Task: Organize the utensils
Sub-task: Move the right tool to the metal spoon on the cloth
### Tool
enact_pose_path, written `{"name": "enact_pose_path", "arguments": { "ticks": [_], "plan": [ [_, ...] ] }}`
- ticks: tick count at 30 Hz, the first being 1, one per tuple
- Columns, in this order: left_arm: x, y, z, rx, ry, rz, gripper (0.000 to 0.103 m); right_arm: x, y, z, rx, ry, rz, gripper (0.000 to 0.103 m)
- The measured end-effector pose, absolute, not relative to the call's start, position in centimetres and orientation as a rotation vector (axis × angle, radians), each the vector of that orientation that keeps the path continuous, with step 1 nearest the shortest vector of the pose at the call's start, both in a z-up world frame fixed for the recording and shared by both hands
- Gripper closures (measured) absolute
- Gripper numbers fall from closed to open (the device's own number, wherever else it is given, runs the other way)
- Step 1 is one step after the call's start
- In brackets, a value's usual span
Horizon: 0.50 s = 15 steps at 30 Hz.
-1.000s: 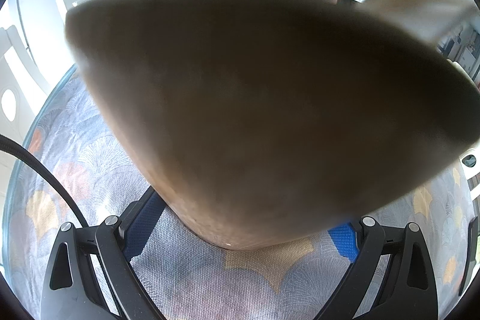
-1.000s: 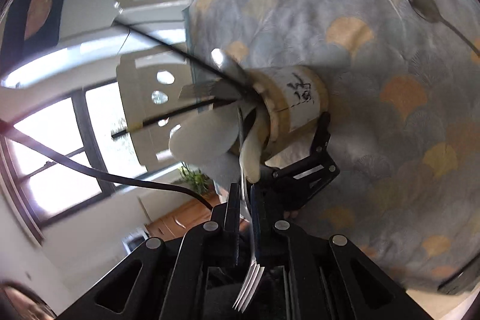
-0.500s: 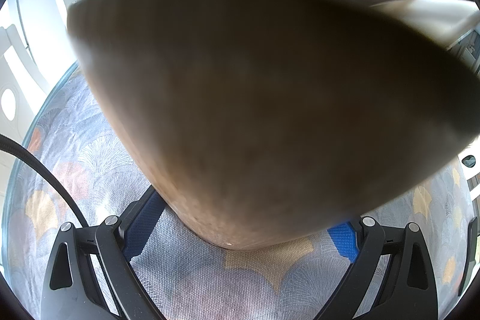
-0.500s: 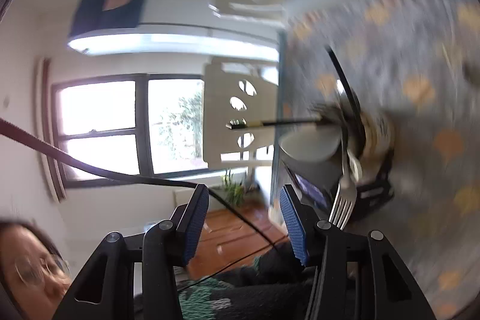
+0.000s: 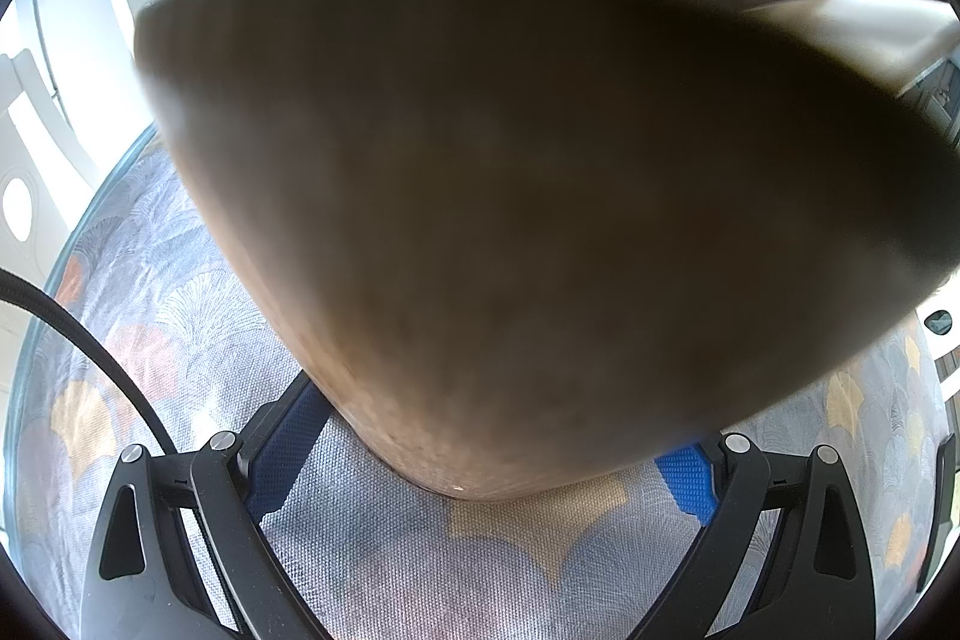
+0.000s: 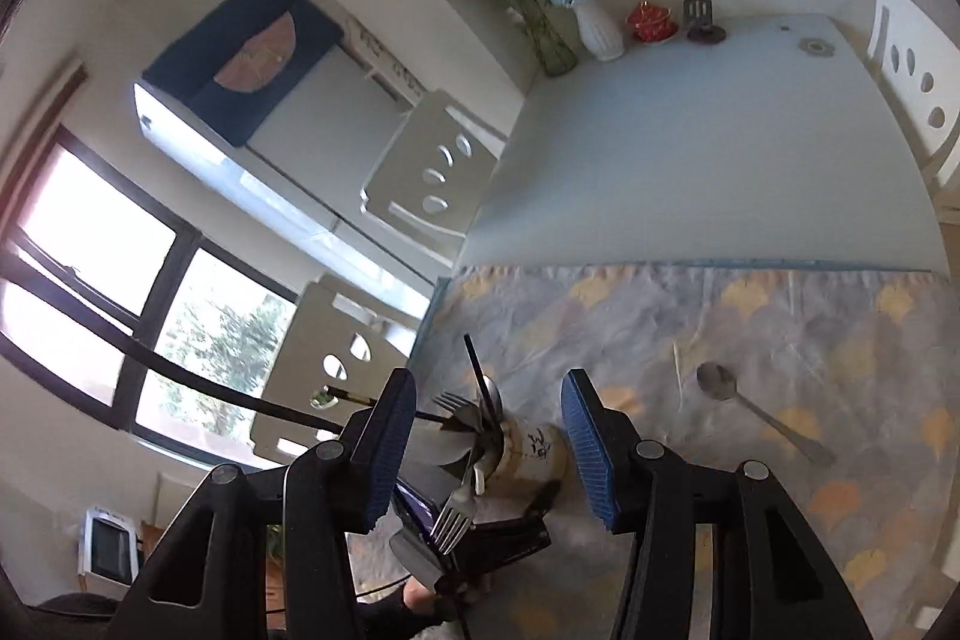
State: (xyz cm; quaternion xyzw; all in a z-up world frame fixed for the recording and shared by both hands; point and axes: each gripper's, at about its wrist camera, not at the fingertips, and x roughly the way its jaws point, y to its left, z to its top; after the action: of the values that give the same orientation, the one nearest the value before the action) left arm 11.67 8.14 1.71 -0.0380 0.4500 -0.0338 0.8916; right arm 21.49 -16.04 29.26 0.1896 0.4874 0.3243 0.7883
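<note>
Now the left tool (image 5: 480, 520) clamps the utensil holder (image 6: 537, 454), the right tool (image 6: 489, 451) hangs above it, just parted and empty, and next it must fetch the spoon (image 6: 759, 412) lying on the worktop (image 6: 690, 160).

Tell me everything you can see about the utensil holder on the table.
The utensil holder is a tan, cork-like cylinder with a pale band bearing dark handwriting. It stands on the patterned tablecloth, held at its base by the left gripper. Forks, a spoon, a white spatula and black chopsticks fan out of it. The spoon lies apart from it.
</note>
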Motion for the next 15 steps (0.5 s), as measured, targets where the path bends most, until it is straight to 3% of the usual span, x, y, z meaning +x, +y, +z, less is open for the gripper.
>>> {"name": "enact_pose_path", "arguments": {
  "ticks": [3,5,6,9,15],
  "plan": [
    [11.6,8.2,1.7,-0.079,0.934,-0.07,0.005,21.2,-18.3,30.6,0.467,0.994,0.725,0.051],
    [11.7,8.2,1.7,-0.079,0.934,-0.071,0.005,21.3,-19.2,30.6,0.437,0.991,0.679,0.026],
    [11.7,8.2,1.7,-0.079,0.934,-0.071,0.005,21.4,-19.4,30.0,0.395,1.0,0.635,0.022],
    [11.7,8.2,1.7,-0.079,0.934,-0.071,0.005,21.8,-18.7,26.3,0.183,1.055,0.524,0.021],
    [11.7,8.2,1.8,-0.079,0.934,-0.072,0.005,23.7,-15.0,13.4,-0.205,1.237,0.35,0.025]
  ]
}}
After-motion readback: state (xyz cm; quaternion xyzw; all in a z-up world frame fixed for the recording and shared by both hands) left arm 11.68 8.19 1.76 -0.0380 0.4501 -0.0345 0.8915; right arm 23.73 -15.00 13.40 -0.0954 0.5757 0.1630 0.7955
